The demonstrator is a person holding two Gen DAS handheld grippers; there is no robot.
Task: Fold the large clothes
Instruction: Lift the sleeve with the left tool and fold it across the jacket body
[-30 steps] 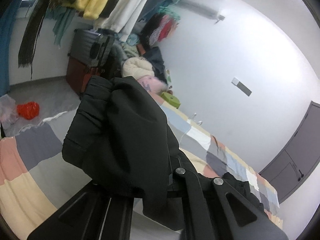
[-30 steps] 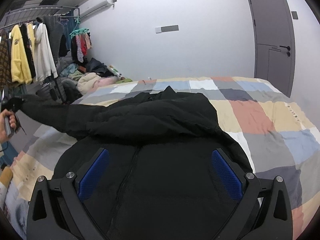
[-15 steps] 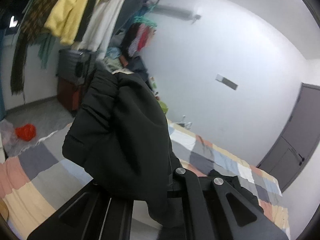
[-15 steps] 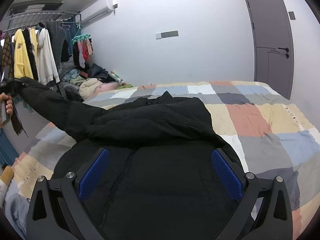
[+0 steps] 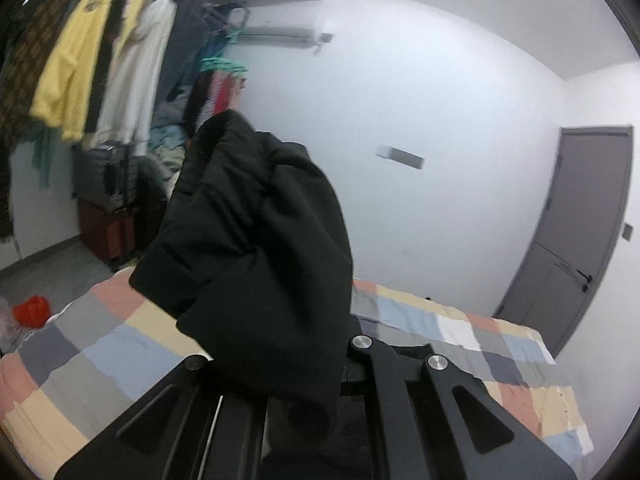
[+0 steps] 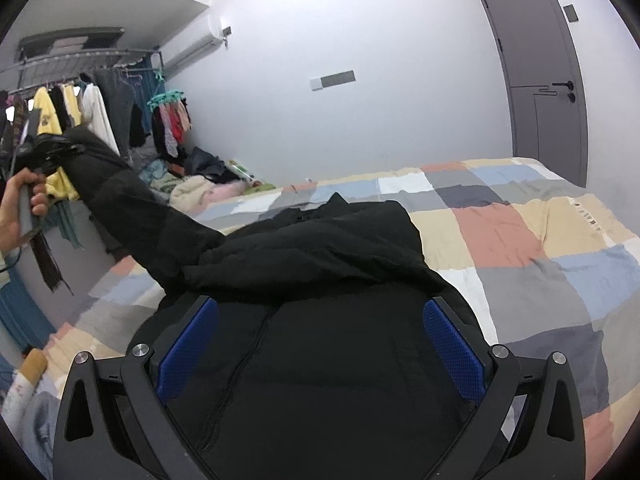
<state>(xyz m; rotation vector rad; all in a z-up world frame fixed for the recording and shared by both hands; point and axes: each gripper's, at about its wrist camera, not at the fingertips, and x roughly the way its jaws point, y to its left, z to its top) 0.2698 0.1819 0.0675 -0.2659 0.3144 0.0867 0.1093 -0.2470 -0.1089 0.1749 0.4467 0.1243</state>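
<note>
Holding one black jacket (image 6: 320, 248) sleeve, apparently, left gripper (image 6: 52, 152); right gripper (image 6: 320, 344) agape.

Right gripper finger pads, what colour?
Blue, textured pads on black fingers; clearest in the right wrist view.

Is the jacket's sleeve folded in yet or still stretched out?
Stretched out. The left gripper holds the sleeve up and away from the black jacket, whose body lies on the bed.

Matt black cloth jacket (image 6: 320, 248) on a soft patchwork cotton-like bedspread (image 6: 520, 240).
</note>
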